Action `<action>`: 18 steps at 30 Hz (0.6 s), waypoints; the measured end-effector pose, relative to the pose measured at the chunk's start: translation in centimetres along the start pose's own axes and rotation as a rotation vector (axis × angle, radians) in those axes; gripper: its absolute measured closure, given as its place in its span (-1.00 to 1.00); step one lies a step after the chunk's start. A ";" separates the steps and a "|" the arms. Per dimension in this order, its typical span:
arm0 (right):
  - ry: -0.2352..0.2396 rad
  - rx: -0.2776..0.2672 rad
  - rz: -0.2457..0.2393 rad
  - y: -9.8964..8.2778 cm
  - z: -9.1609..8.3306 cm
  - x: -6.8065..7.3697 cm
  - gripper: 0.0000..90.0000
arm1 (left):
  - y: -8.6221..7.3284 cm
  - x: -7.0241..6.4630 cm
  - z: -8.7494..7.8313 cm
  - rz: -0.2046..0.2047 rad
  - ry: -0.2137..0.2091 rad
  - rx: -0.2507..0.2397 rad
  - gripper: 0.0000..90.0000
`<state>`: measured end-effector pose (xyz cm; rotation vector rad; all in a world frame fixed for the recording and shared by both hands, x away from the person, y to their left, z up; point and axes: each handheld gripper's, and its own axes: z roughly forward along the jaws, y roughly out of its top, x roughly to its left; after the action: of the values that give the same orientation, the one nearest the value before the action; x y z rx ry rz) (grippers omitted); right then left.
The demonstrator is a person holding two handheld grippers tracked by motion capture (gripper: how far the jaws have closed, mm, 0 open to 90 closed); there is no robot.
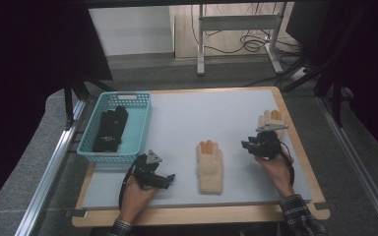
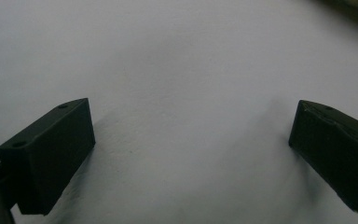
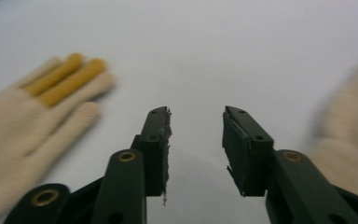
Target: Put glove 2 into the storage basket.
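From above, your right gripper (image 1: 254, 145) sits between two soft cream gloves: one glove (image 1: 210, 166) lies flat mid-table, the other glove (image 1: 271, 119) is by the far right edge. Your left gripper (image 1: 163, 180) rests near the basket (image 1: 142, 129).

Left gripper view: jaws wide apart, nothing in them.

Right gripper view: jaws partly apart, empty. Gloves are light and floppy, so I'd pinch the cuff.

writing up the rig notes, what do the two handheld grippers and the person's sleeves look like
Both the left gripper and the right gripper are black two-jaw tools, each topped by a grey three-cornered plate, with a black cable trailing back. The jaws are blocky black pads on arms with brass-coloured rivets. The sleeves are dark plaid.
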<state>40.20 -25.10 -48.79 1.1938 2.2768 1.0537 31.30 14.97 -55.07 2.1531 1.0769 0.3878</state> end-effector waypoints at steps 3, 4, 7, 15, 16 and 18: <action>-0.065 0.002 0.033 0.1 -1.1 -2.7 0.46 | 0.0 0.0 0.0 0.000 0.000 0.000 -0.99; -0.065 0.002 0.033 0.1 -1.1 -2.7 0.46 | 0.0 0.0 0.0 0.000 0.000 0.000 -0.99; -0.127 -0.002 0.077 -0.1 -2.2 -5.2 0.47 | 0.0 0.0 0.0 0.000 0.000 0.000 -0.99; -0.225 -0.002 0.152 -1.4 -3.0 -8.7 0.14 | 0.0 0.0 0.0 0.000 0.000 0.000 -0.99; -0.230 0.000 0.164 -1.6 -2.8 -8.9 0.09 | 0.0 0.0 0.0 0.000 0.000 0.000 -0.99; -0.230 0.003 0.173 -1.9 -2.7 -9.1 0.04 | 0.0 0.0 0.0 0.000 0.000 0.000 -0.99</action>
<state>42.80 -34.45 -48.71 1.4534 2.0297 0.9179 31.31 14.97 -55.07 2.1529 1.0773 0.3872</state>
